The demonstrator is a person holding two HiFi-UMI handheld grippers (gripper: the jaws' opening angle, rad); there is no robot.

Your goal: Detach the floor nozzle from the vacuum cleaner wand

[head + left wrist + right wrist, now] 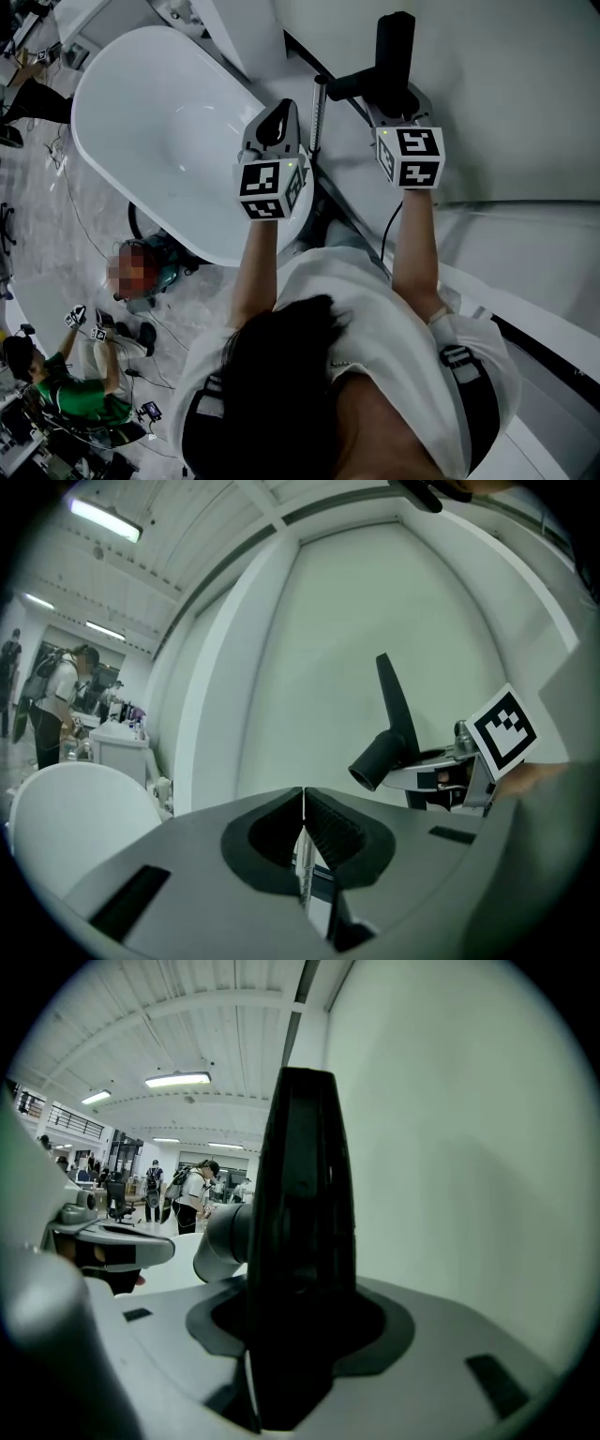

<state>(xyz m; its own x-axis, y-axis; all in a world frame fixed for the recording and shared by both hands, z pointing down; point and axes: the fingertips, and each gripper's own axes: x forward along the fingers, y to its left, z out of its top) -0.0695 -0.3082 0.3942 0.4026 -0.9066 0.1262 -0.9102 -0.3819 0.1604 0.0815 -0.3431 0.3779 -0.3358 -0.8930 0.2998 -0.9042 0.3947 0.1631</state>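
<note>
Both jaws of the right gripper (396, 105) clamp the glossy black, tapered floor nozzle (395, 47), whose round socket juts left. The left gripper (281, 111) has its ribbed black pads pressed together on nothing. The slim metal wand (318, 117) stands just to its right, near that socket.
</note>
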